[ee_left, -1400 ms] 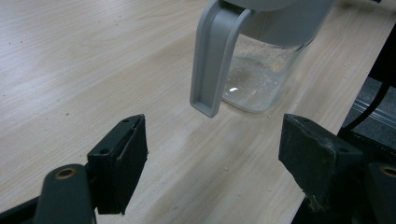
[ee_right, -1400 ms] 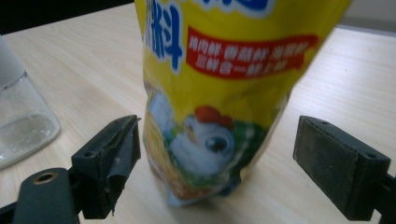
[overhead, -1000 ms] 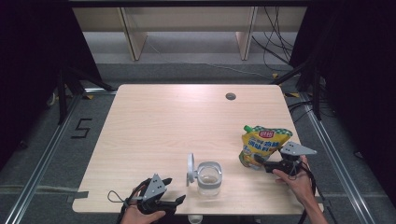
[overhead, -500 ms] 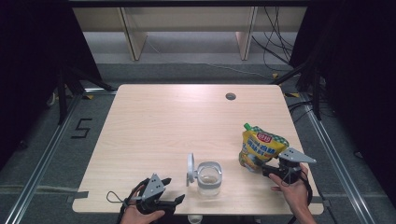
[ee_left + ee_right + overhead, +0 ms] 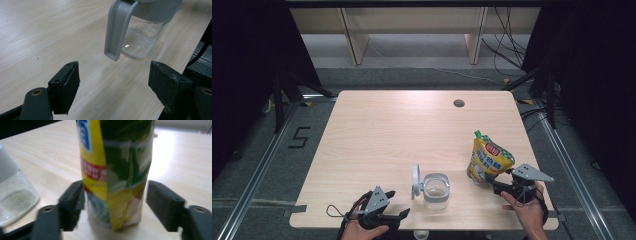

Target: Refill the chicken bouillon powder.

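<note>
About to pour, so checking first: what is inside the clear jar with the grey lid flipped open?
The clear jar holds no heap of contents, just pale crumbs and dusty residue on its bottom and walls. Its grey lid hangs open, covering part of the near wall, so that patch stays unseen.

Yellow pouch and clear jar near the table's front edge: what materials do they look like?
Yellow-and-green printed standing pouch: looks like flexible plastic film, glossy; it creases and catches highlights in the right gripper view. Clear open jar: see-through walls with glints, glass or hard plastic, can't tell which. Its raised grey lid and clasp look like matte moulded plastic.
</note>
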